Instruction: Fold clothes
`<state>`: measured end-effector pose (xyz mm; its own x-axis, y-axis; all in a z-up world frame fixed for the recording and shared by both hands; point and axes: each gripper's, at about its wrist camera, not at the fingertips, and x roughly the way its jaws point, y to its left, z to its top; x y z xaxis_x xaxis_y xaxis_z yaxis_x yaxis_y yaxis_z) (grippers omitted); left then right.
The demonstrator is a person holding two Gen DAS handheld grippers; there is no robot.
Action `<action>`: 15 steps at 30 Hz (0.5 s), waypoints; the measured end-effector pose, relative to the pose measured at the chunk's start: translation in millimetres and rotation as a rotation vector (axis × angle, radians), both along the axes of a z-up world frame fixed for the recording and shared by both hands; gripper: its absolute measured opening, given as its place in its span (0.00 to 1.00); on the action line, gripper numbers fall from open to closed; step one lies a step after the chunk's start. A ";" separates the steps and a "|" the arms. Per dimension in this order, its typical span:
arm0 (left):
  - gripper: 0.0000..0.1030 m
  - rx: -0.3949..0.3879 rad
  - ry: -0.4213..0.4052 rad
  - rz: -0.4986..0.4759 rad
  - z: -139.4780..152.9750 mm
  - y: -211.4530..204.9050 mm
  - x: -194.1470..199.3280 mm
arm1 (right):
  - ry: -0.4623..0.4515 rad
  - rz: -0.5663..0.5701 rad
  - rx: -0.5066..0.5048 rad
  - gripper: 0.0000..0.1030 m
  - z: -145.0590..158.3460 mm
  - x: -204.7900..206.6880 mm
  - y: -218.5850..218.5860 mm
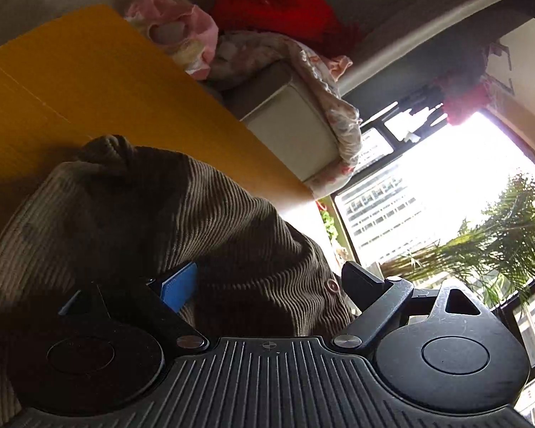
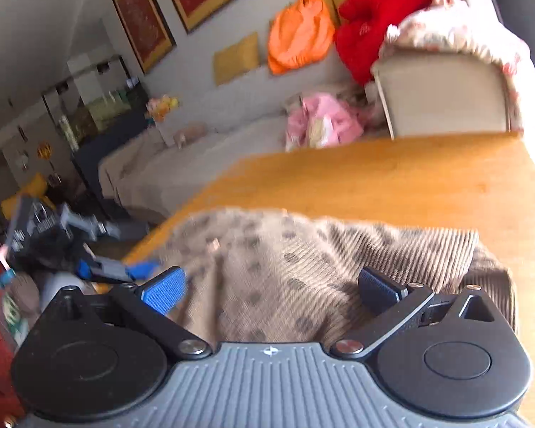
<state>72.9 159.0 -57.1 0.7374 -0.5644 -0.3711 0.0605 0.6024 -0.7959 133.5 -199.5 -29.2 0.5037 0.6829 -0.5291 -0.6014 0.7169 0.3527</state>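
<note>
— On the orange-yellow wooden table (image 2: 392, 178), what is lying there?

— A brown ribbed corduroy garment (image 2: 303, 267), bunched into a soft heap near the table's close edge. One layer shows plain ribs; another is a lighter tan with dark spots. A small round button (image 1: 332, 285) sits on it in the left wrist view, where much of the cloth (image 1: 160, 221) lies in shadow.

— And the tools?

— The left gripper (image 1: 267, 281) has its jaws spread wide, the cloth lying between the fingers, but the pads do not press on it. The right gripper (image 2: 273, 287) is likewise gaping over the heap, its blue pad (image 2: 164, 290) clear of the fabric. Neither has hold of anything. In the right wrist view the left gripper (image 2: 117, 271) appears blurred at the table's left edge.

— Any containers?

— None I can make out. Beyond the table stands a cream armchair (image 2: 442, 96) draped with a floral cloth (image 2: 463, 35), a crumpled pink garment (image 2: 321, 125) beside it, and a red cushion (image 2: 374, 18) and an orange cushion (image 2: 297, 35) on the sofa behind.
</note>
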 end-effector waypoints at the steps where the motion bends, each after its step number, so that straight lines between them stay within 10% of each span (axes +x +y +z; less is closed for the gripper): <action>1: 0.89 -0.017 0.012 0.013 -1.6 5.7 1.3 | -0.020 0.014 -0.041 1.00 -5.1 -4.5 4.2; 7: 0.92 -0.046 -0.068 0.032 22.4 14.7 0.4 | -0.057 0.041 -0.103 1.00 -16.9 -16.2 9.1; 12: 0.97 -0.151 -0.133 -0.145 36.5 -20.1 11.0 | -0.049 0.037 -0.072 1.00 -18.4 -18.8 3.3; 15: 0.97 -0.106 -0.043 -0.187 21.5 -37.2 19.7 | -0.050 0.033 -0.067 1.00 -17.7 -22.4 1.4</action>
